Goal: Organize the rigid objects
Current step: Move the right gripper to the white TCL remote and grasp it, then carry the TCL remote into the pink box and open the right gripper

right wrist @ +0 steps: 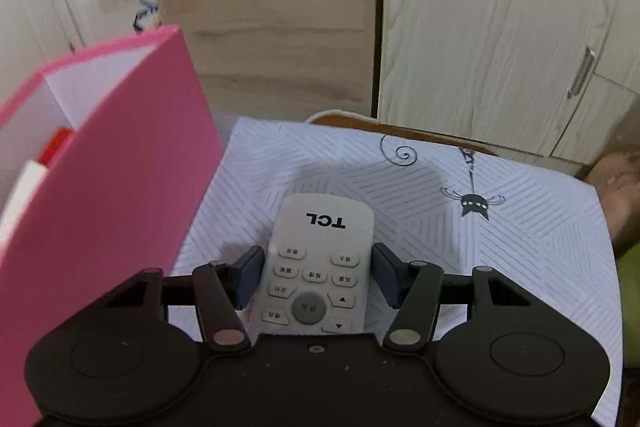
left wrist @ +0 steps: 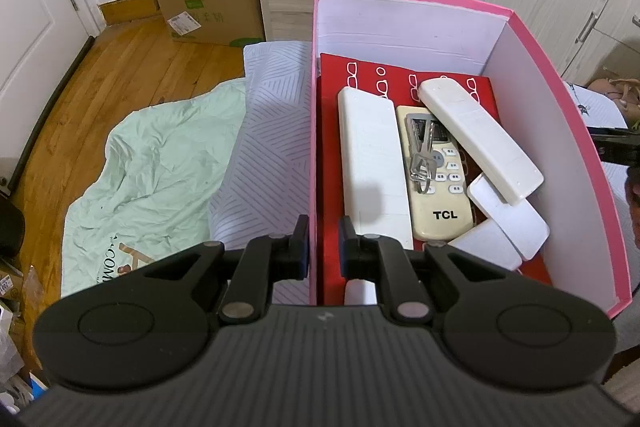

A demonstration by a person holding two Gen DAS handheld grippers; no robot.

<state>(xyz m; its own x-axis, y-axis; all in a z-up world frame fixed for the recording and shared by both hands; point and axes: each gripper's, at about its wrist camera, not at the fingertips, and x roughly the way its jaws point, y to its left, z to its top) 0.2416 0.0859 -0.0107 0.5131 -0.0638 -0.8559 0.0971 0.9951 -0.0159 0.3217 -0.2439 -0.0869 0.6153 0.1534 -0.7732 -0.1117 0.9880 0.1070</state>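
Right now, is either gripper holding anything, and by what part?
The right gripper holds a white TCL remote by its long sides, at the buttons. The left gripper clamps the pink box wall.

Materials and finishes we record

We list a pink box [left wrist: 576, 131] of smooth matt card, white inside; remotes [left wrist: 438, 167] of smooth plastic; keys [left wrist: 422, 155] of shiny metal; a striped bedsheet [right wrist: 520, 211] of matt cloth; a glossy wood floor [left wrist: 132, 67]; a corrugated cardboard carton [left wrist: 212, 11]; grippers [right wrist: 318, 273] of matt black plastic.
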